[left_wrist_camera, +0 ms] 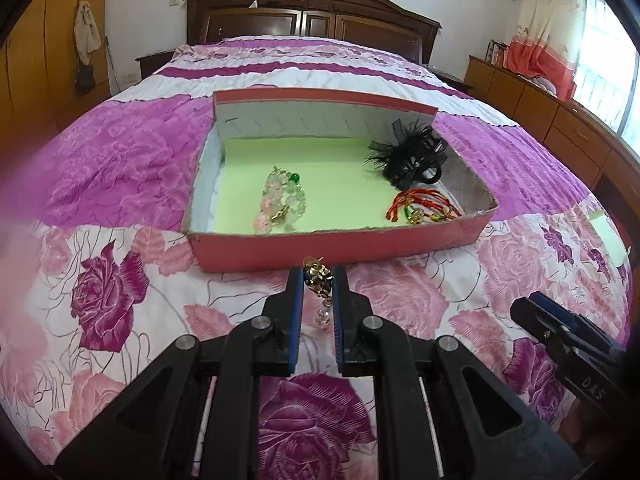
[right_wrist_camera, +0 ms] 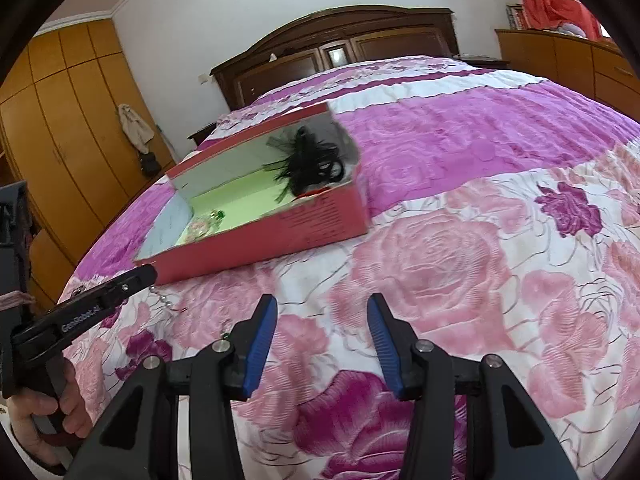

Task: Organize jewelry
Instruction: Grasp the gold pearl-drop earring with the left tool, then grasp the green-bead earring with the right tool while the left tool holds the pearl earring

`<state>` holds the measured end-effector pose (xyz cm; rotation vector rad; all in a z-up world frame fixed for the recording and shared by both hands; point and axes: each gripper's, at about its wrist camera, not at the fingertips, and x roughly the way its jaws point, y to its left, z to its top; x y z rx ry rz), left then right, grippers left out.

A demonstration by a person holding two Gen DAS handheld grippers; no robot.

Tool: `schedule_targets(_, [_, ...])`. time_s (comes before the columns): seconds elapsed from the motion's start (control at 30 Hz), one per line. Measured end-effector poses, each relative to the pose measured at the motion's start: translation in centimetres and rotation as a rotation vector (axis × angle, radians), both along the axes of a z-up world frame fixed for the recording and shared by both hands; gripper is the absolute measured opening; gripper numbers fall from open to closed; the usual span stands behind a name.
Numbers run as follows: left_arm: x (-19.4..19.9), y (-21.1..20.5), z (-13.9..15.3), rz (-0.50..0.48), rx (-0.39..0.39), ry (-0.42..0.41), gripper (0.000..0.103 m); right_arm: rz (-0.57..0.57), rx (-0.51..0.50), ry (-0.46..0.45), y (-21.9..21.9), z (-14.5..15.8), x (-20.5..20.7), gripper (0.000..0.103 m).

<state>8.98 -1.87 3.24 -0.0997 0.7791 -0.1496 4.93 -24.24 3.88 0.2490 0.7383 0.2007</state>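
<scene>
— Blue pads on the left gripper (left_wrist_camera: 318, 280): what sits between them?
— A gold earring (left_wrist_camera: 317, 280), pinched near the tips, with a clear bead hanging below it. The jaws stand narrow, closed on that piece.
— And where does it hang?
— Above the floral bedspread (left_wrist_camera: 120, 272), just short of the near wall of the red box (left_wrist_camera: 304, 250), which lies at twelve o'clock from the tips.
— What lies in the box?
— On the pale green lining, a clear bead bracelet (left_wrist_camera: 282, 200) at about eleven o'clock, a red cord bracelet (left_wrist_camera: 420, 208) at one o'clock against the near right corner, and a black feather hair clip (left_wrist_camera: 408, 158) behind it by the right wall.
— The right gripper (right_wrist_camera: 322, 312)?
— Jaws wide apart, nothing between them, low over the pink roses of the spread. From it the box sits at eleven o'clock, well apart.
— Anything else near?
— A few pearl beads (right_wrist_camera: 166, 300) on the cover at ten o'clock, under the other tool's tip.
</scene>
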Motion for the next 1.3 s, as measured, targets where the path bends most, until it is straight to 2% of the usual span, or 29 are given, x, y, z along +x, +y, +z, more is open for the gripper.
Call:
schedule_targets(0.43, [-0.1, 2.0, -1.3, 0.022, -0.019, 0.041, 0.006, 0.074, -0.024, 0.039, 3.7, -0.3, 0.2, 0.050])
schedule_targets(1.07, [-0.2, 2.6, -1.4, 0.026, -0.042, 0.041, 0.006, 0.147, -0.049, 0.083, 6.9, -2.7, 2.2, 0.050])
schedule_targets(1.17, [-0.2, 2.6, -1.4, 0.026, -0.043, 0.041, 0.006, 0.173, -0.072, 0.081, 7.6, -2.8, 2.1, 0.039])
schedule_targets(1.3, [-0.2, 2.6, -1.4, 0.025, -0.043, 0.040, 0.006, 0.208, -0.113, 0.079, 8.3, -3.1, 1.9, 0.019])
